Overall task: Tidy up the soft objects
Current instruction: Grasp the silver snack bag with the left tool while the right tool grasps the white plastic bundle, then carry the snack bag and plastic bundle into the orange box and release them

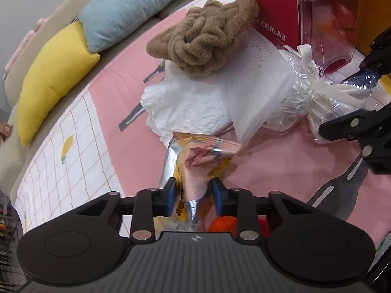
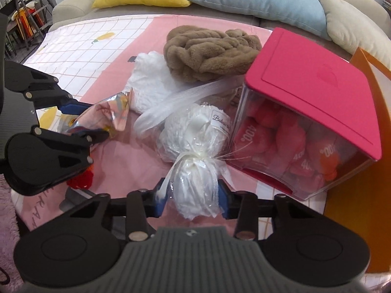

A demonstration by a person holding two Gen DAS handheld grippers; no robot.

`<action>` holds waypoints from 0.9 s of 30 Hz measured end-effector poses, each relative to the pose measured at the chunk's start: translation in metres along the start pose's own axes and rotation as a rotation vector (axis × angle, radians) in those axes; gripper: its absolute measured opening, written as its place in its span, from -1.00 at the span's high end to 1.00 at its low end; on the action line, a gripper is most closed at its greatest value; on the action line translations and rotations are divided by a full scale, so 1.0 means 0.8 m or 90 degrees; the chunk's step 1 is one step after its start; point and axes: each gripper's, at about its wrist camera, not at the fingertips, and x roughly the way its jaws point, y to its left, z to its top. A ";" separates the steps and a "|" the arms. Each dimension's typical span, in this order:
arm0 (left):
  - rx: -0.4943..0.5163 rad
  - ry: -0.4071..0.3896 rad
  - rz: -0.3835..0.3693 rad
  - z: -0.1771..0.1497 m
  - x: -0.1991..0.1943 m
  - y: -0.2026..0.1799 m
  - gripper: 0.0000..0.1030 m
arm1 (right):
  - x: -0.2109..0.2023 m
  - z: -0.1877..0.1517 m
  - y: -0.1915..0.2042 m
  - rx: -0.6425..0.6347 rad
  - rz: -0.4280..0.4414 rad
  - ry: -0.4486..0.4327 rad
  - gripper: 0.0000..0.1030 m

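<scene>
Left wrist view: left claw (image 1: 193,196) is clamped on a crinkled foil snack bag (image 1: 195,161), bag sticking forward from between the blue pads. Ahead on the pink cloth (image 1: 117,112): white crumpled cloth (image 1: 188,105), with the brown knot cushion (image 1: 202,41) on its far side. At the right edge, right claw (image 1: 366,97) at the cellophane-wrapped white bundle (image 1: 293,90).

Right wrist view: right claw (image 2: 193,201) pinches the tied tail of the wrapped white bundle (image 2: 195,127); bundle body lies just ahead, touching the red-lidded clear box (image 2: 312,102). Left claw (image 2: 83,119) holds the snack bag (image 2: 107,114) at left.
</scene>
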 end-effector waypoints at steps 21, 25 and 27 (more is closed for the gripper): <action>-0.268 -0.147 -0.081 0.005 -0.155 0.047 0.58 | -0.118 -0.018 -0.028 0.046 0.021 -0.027 0.31; -0.317 -0.160 -0.130 0.012 -0.172 0.057 0.58 | -0.152 -0.020 -0.039 0.060 0.018 -0.061 0.31; -0.337 -0.164 -0.158 0.019 -0.178 0.059 0.58 | -0.168 -0.022 -0.048 0.073 0.012 -0.076 0.31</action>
